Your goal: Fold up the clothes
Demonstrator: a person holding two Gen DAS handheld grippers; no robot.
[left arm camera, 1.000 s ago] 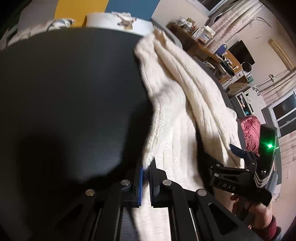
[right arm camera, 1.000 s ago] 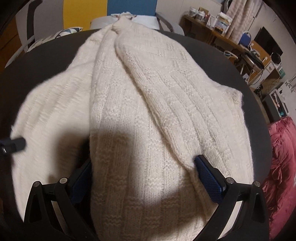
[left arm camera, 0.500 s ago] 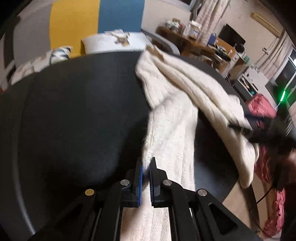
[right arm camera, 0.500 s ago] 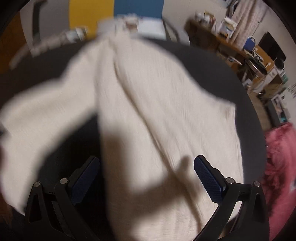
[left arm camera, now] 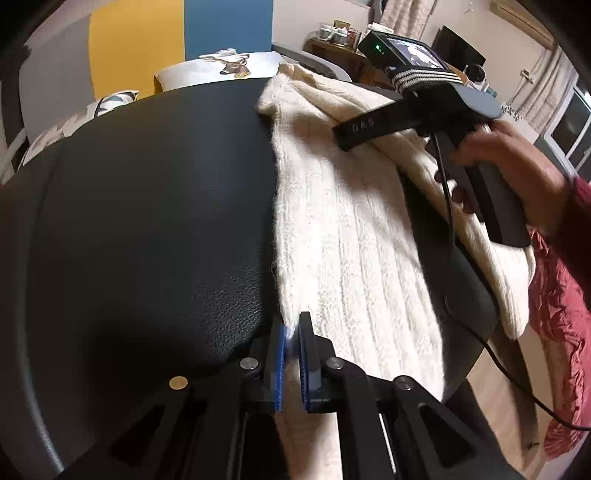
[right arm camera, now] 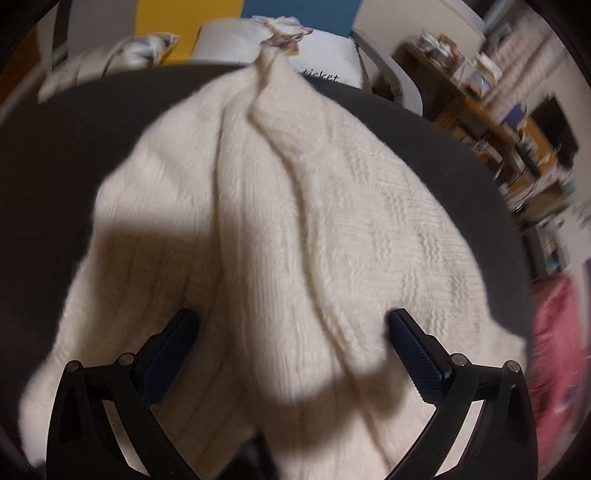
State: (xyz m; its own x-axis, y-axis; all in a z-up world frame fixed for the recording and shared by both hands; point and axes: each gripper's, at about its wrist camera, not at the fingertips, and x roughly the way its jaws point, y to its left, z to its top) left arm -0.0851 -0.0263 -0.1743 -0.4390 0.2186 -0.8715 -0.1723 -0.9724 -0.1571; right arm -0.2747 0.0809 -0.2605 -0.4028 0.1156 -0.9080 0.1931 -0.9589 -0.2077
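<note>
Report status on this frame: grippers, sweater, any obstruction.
Left hand-held gripper shut on cream sweater edge. Right hand-held gripper open above it, empty. Sweater bunched on black table. Nothing obstructing.

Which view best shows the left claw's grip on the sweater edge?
The left wrist view: the left claw is shut on the cream sweater edge over the black table. The right wrist view shows only the sweater, not that grip.

yellow-blue wall (left arm camera: 181, 33), wooden desk (right arm camera: 491, 125), curtains (left arm camera: 406, 16)
</note>
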